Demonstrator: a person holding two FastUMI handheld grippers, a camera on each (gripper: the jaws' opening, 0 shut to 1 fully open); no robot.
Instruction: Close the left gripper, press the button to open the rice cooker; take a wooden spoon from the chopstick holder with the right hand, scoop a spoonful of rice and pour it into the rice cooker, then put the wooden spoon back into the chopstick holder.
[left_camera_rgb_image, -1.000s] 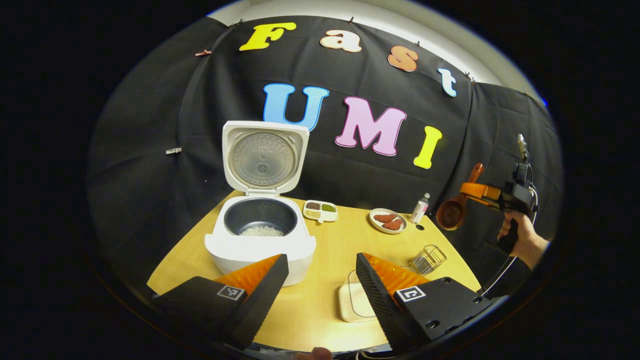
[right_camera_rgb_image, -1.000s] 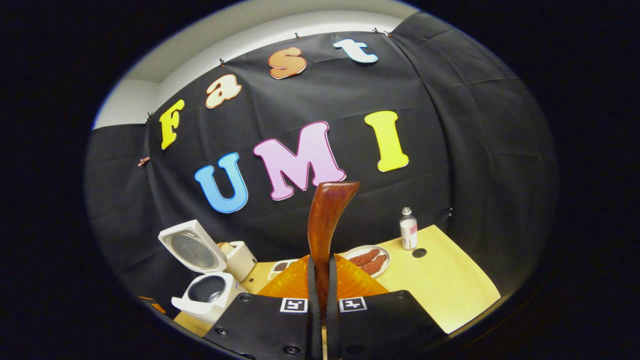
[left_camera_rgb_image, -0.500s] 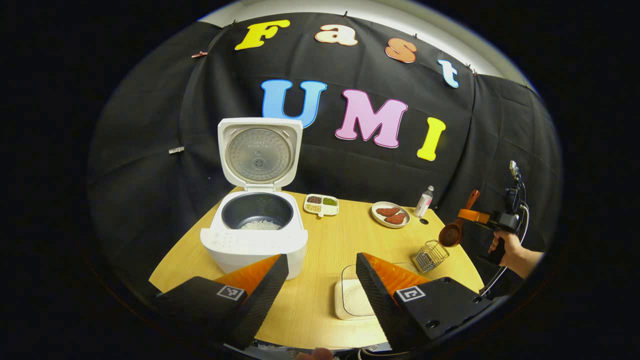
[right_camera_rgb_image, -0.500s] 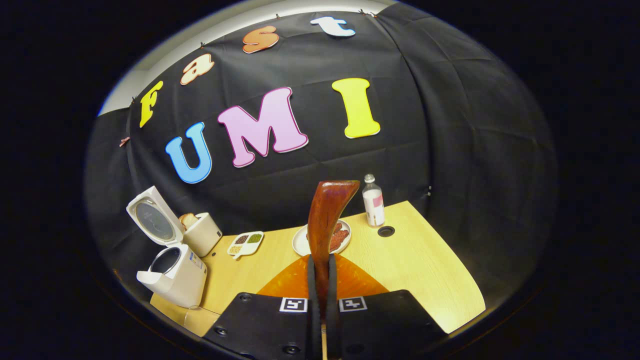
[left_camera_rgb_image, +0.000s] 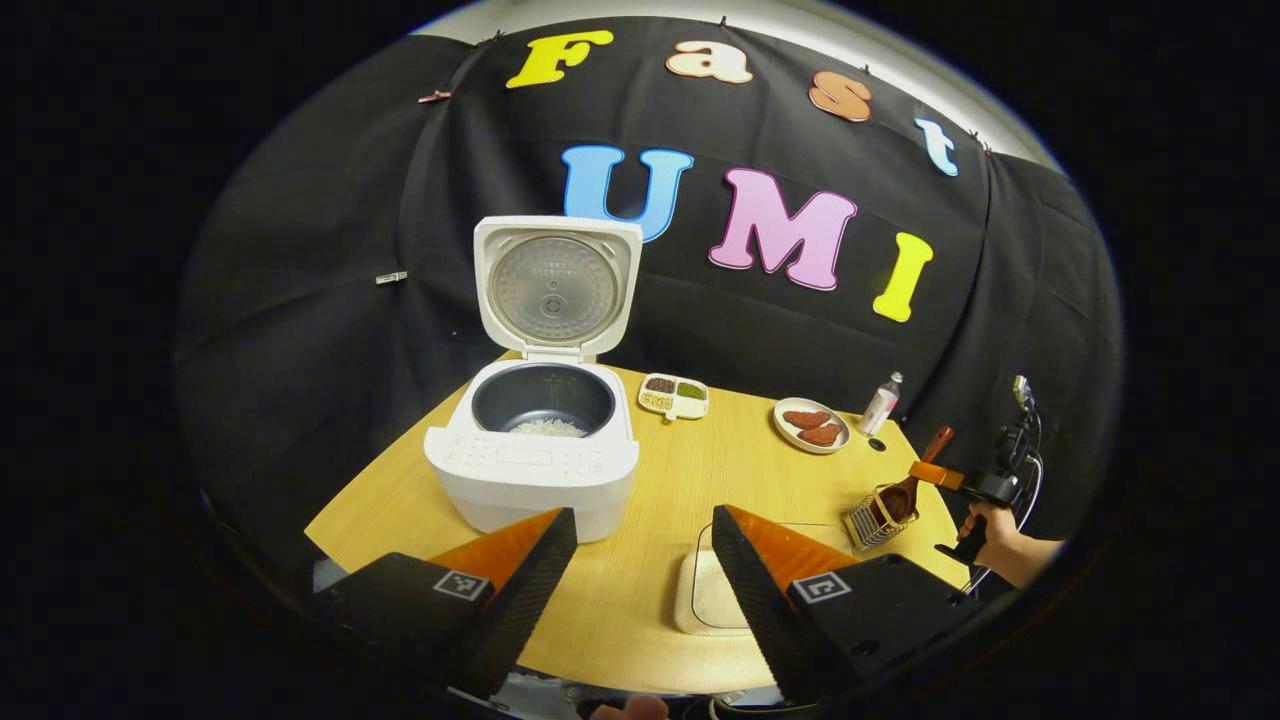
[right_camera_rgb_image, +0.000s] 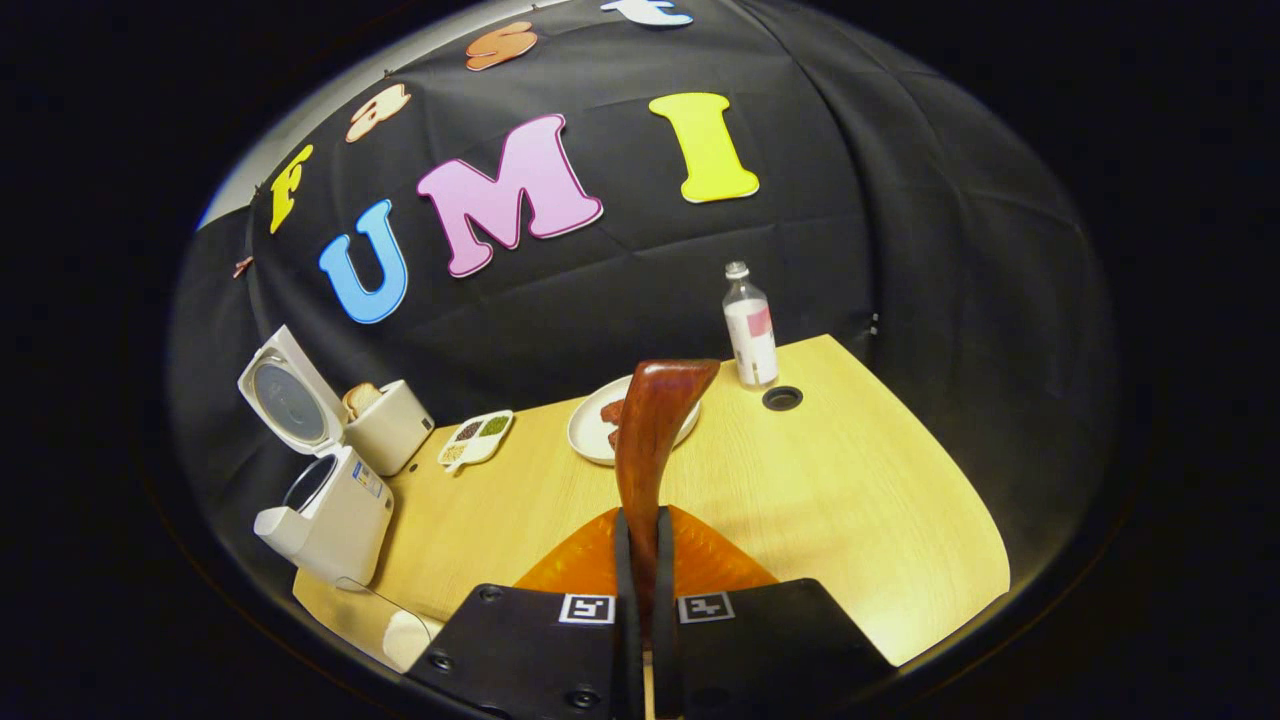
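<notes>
Left gripper view: rice cooker (left_camera_rgb_image: 533, 440) lid up, rice inside | my left gripper (left_camera_rgb_image: 640, 570) gapes empty | my right gripper (right_camera_rgb_image: 641, 560) clamps wooden spoon (right_camera_rgb_image: 652, 440), bowl entering chopstick holder (left_camera_rgb_image: 868, 520) | remaining: release.

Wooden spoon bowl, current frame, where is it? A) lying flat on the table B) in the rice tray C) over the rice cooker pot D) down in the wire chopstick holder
D: in the left gripper view the brown wooden spoon's bowl sits inside the wire chopstick holder, its handle gripped by the right gripper.
</notes>
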